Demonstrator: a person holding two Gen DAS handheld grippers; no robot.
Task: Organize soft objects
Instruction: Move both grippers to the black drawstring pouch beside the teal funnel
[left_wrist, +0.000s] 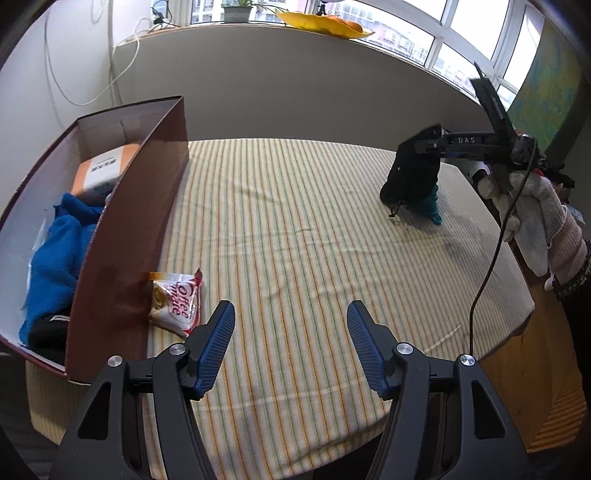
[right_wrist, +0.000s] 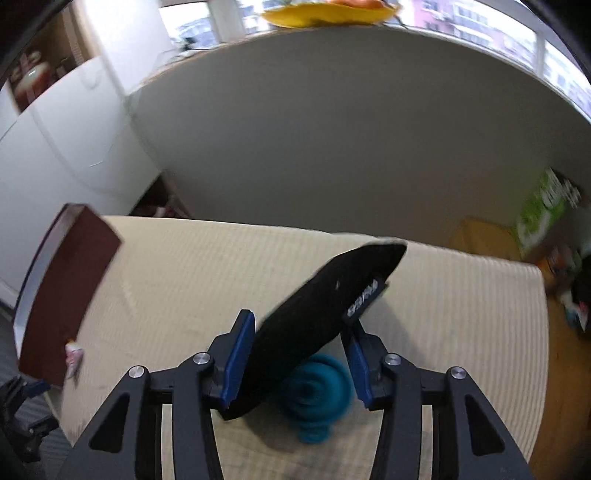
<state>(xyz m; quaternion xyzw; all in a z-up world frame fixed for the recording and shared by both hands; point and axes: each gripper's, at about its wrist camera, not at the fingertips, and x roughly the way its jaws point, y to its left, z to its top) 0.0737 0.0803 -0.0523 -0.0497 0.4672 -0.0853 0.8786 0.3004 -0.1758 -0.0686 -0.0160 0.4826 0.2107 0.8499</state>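
A black soft pouch (left_wrist: 410, 177) stands tilted at the table's far right, and my right gripper (left_wrist: 424, 147) is shut on its upper part. In the right wrist view the pouch (right_wrist: 332, 291) lies slanted between both blue pads of the right gripper (right_wrist: 297, 323). A teal rolled cloth (right_wrist: 317, 398) lies on the table under it, also seen as the teal roll (left_wrist: 430, 206). My left gripper (left_wrist: 291, 306) hangs open over the striped tablecloth, with nothing in it. The brown box (left_wrist: 147, 206) at the left holds a blue towel (left_wrist: 55, 251).
A Coffee-mate packet (left_wrist: 177, 299) lies against the box's outer wall. Inside the box are an orange-and-white carton (left_wrist: 101, 170) and something black. A gloved hand (left_wrist: 528, 206) holds the right gripper, its cable (left_wrist: 491, 266) hanging down. A grey wall rises behind the table.
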